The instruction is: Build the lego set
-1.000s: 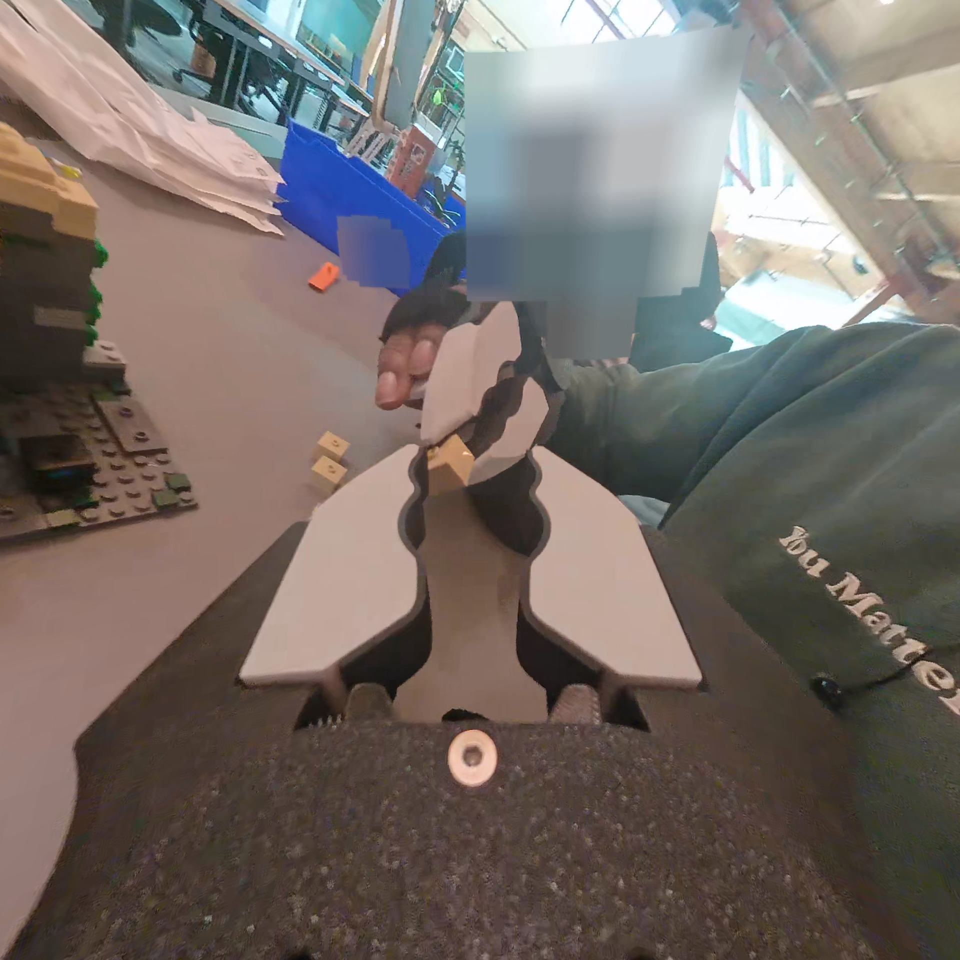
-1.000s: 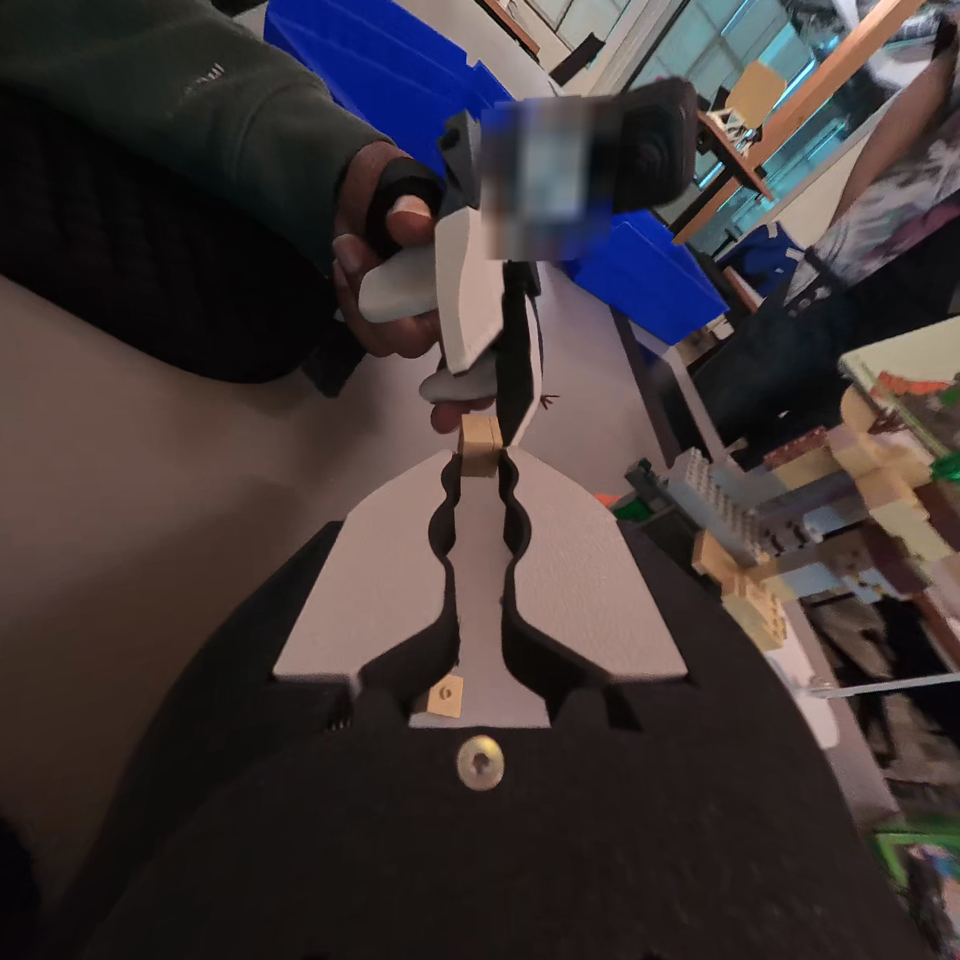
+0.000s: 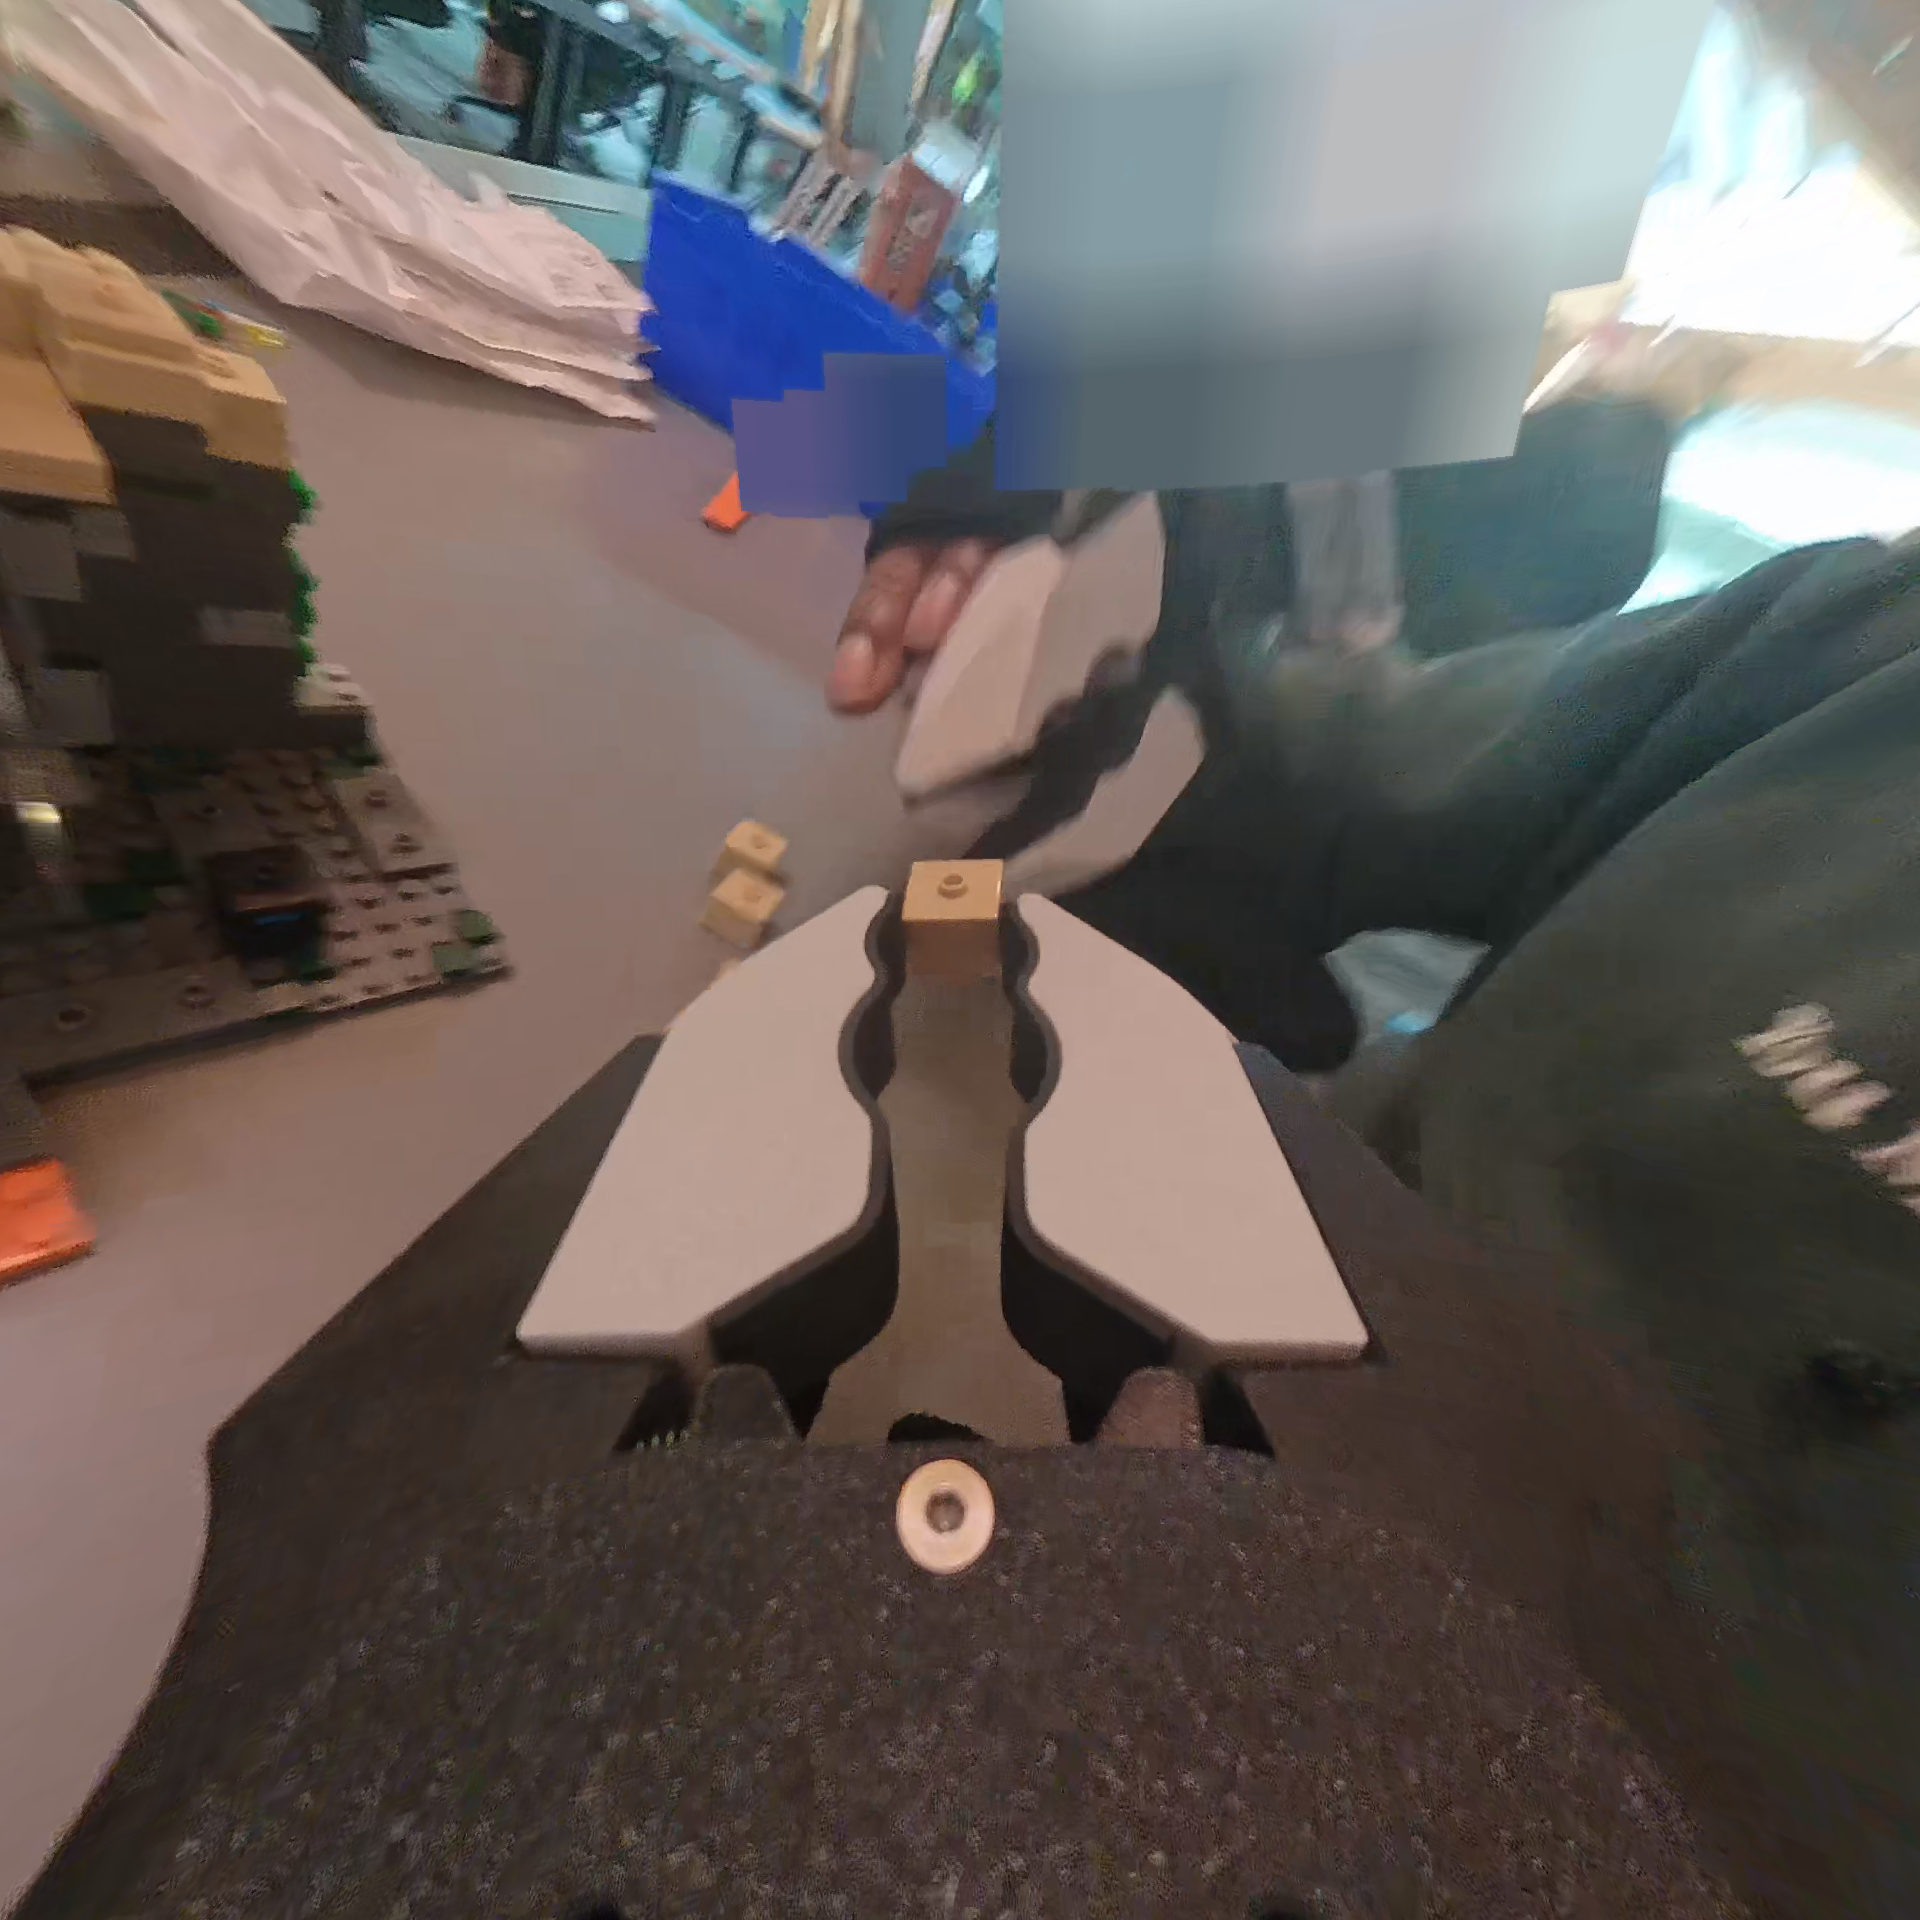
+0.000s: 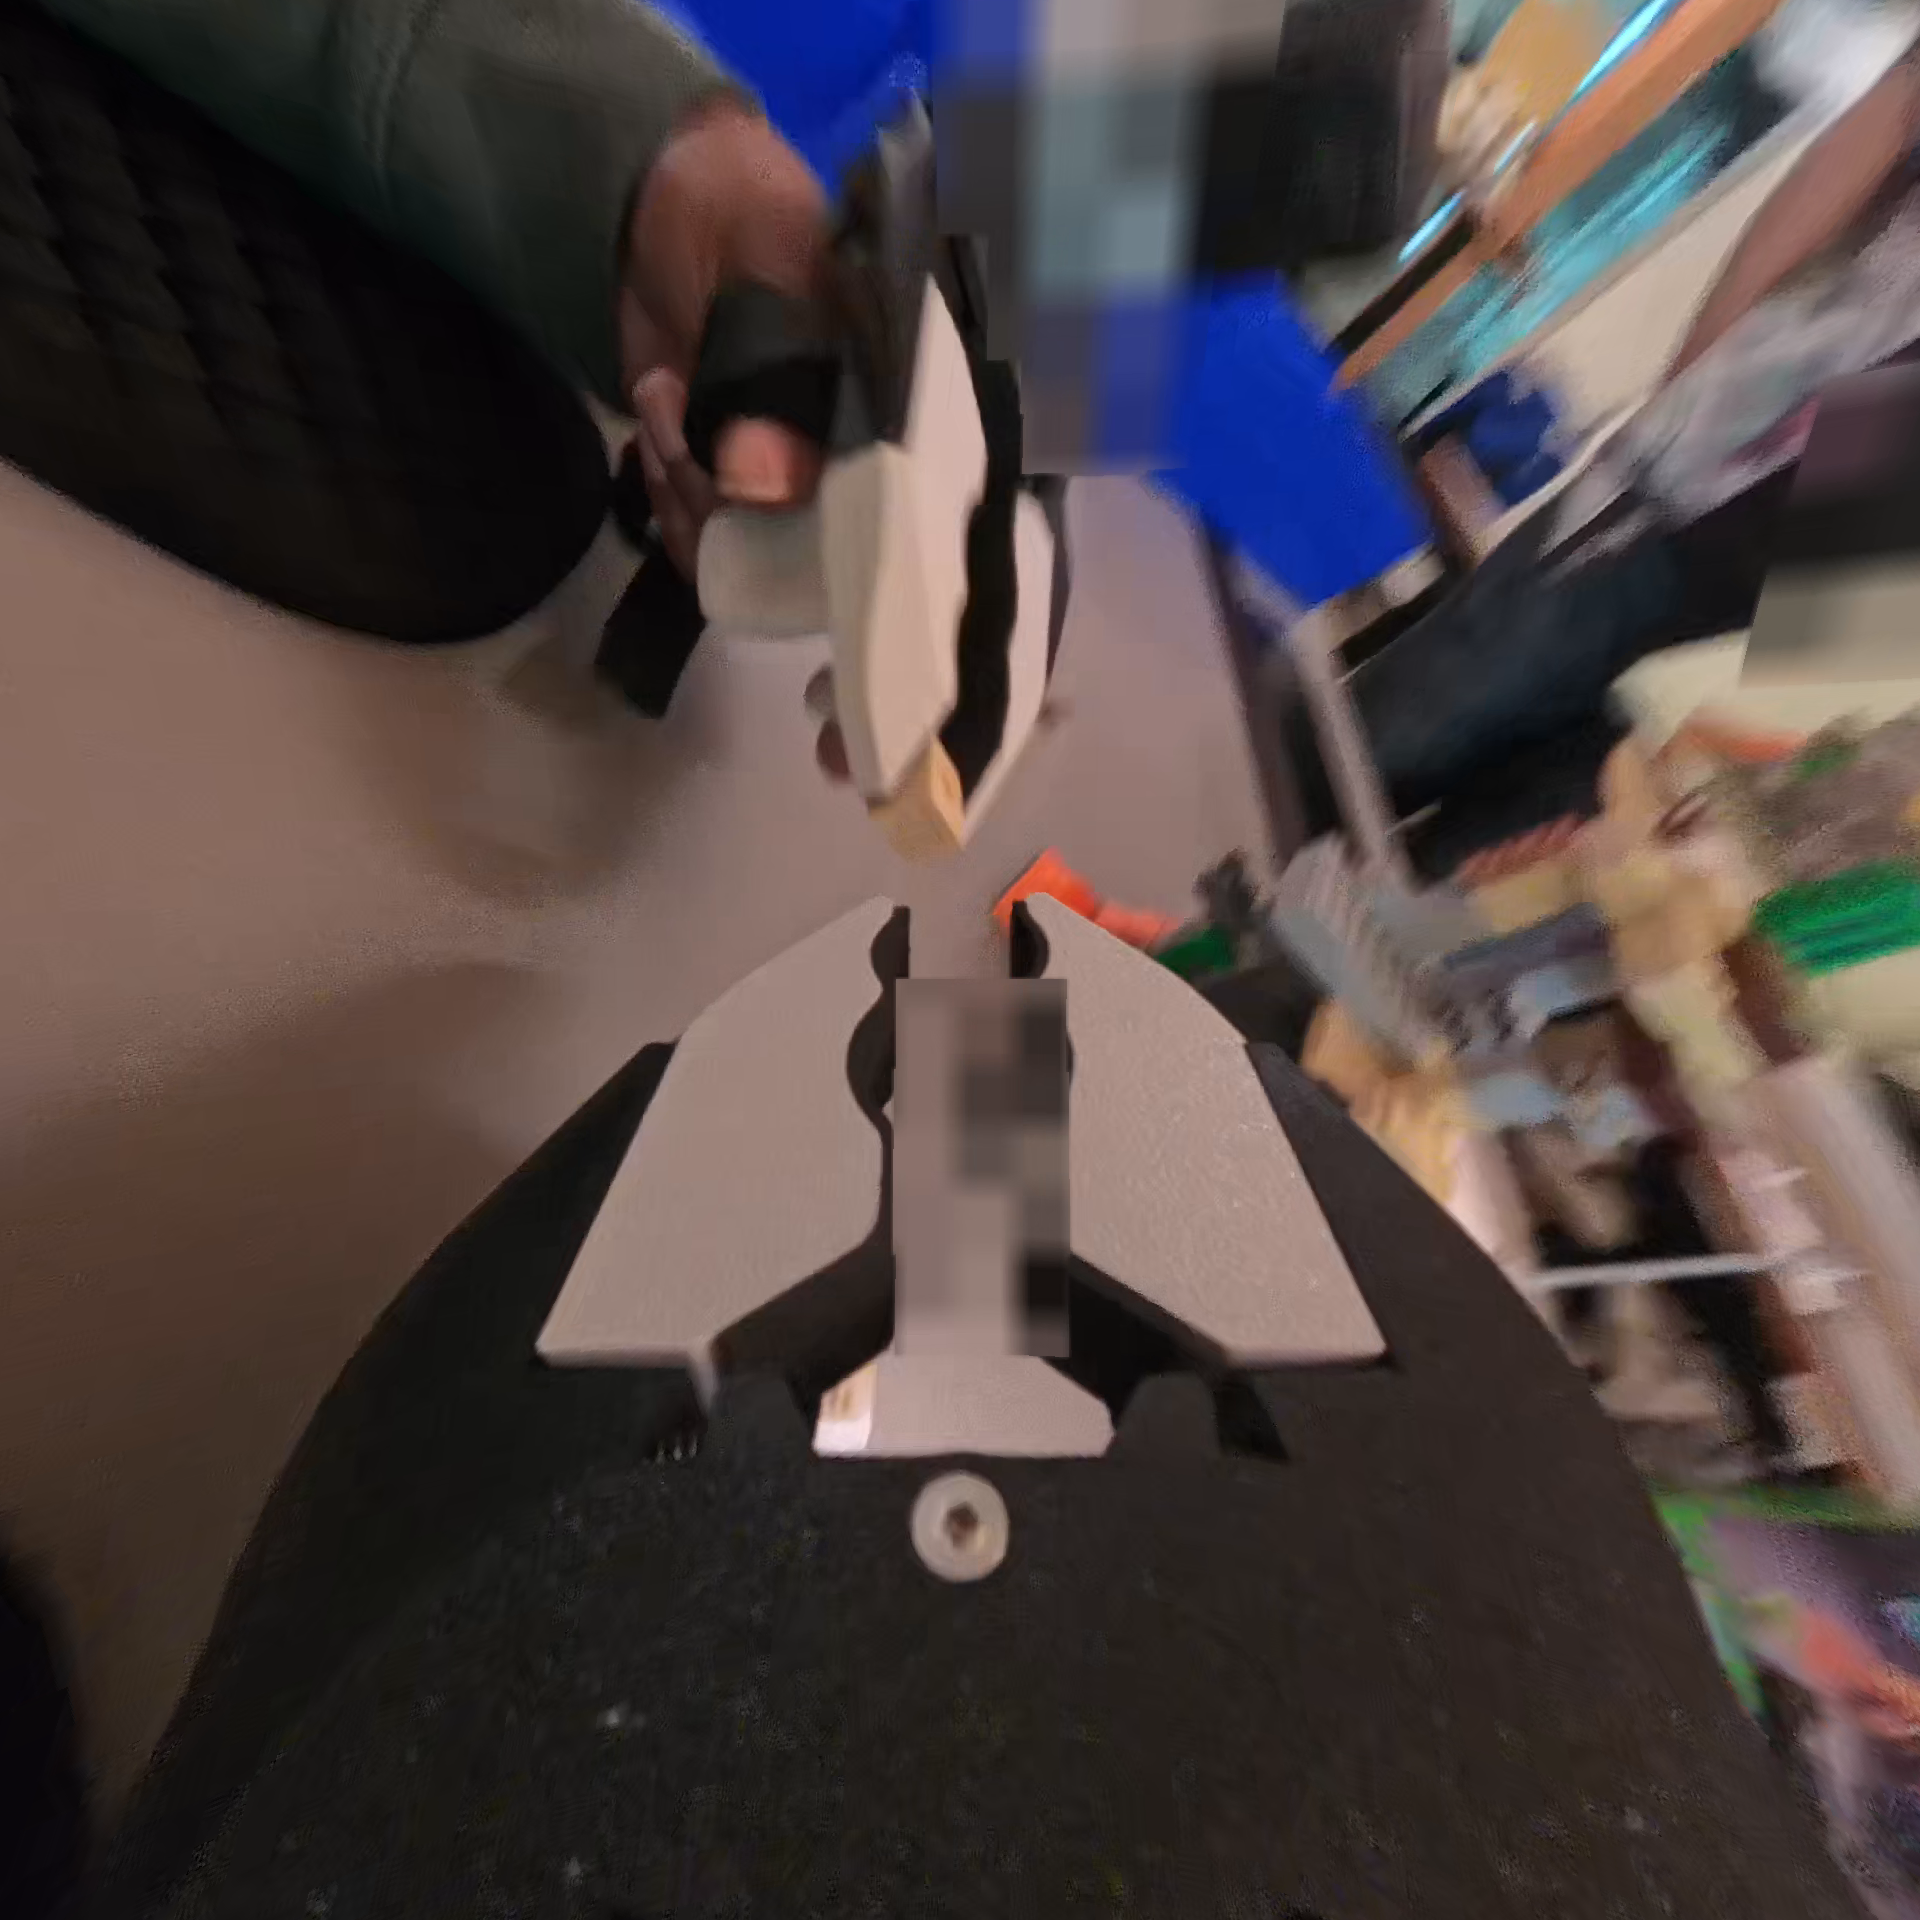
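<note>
My left gripper (image 3: pixel 951 909) is shut on a small tan brick (image 3: pixel 951 920), held above the table with its stud facing up. The right wrist view shows that gripper (image 4: pixel 925 790) farther off with the tan brick (image 4: pixel 920 826) at its tips. My right gripper (image 4: pixel 961 920) is open a little and empty, just below and apart from the brick. It also shows in the left wrist view (image 3: pixel 977 821), behind the brick. The partly built lego model (image 3: pixel 156 675) stands on its dark baseplate (image 3: pixel 312 987) to the left; in the right wrist view it is blurred at the right (image 4: pixel 1558 987).
Two loose tan bricks (image 3: pixel 748 883) lie on the grey table near the baseplate. Orange pieces lie farther back (image 3: pixel 722 509) and at the left edge (image 3: pixel 42 1216). A stack of paper (image 3: pixel 364 208) and a blue bin (image 3: pixel 790 301) are at the back. A person's green sleeve (image 3: pixel 1662 1039) fills the right. Both grippers' tips are close together, under 4 cm apart. The partly built lego model (image 3: pixel 156 675) is about equally far from each gripper, around 15 centimeters.
Both grippers met at the tan brick before. Now the right gripper has let go and drawn back, and the left gripper holds the brick alone.
</note>
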### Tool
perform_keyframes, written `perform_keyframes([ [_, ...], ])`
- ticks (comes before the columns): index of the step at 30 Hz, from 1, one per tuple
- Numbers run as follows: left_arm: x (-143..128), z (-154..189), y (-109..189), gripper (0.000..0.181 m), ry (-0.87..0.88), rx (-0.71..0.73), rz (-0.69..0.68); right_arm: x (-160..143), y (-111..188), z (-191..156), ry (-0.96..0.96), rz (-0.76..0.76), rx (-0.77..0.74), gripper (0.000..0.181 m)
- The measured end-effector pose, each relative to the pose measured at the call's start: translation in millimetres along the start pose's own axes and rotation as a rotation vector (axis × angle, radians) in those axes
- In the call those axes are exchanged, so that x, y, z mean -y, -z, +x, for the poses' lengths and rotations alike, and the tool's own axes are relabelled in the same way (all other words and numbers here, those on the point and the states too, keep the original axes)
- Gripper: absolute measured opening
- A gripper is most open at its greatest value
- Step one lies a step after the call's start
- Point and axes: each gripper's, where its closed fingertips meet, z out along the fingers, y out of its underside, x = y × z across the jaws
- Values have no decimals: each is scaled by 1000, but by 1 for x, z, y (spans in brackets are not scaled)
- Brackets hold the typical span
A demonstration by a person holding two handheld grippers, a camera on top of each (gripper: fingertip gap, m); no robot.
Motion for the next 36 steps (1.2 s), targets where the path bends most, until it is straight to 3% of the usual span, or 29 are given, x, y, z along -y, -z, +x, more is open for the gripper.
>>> perform_keyframes([
  [5,-39,-38,2,17,-361,268,-269,-75,38,-11,-381,-377,371,34],
  [10,-65,-54,-7,18,-447,331,-446,-111,45,-34,-423,-600,496,40],
  [18,-70,-59,-3,24,-443,368,-490,-118,29,-35,-489,-613,480,41],
  [20,-69,-59,-3,25,-437,367,-483,-118,28,-37,-494,-610,487,21],
  [23,-63,-55,-1,26,-439,367,-458,-114,30,-34,-530,-599,480,16],
  [36,-39,-53,12,26,-448,439,-345,-83,24,59,-707,-566,174,16],
])
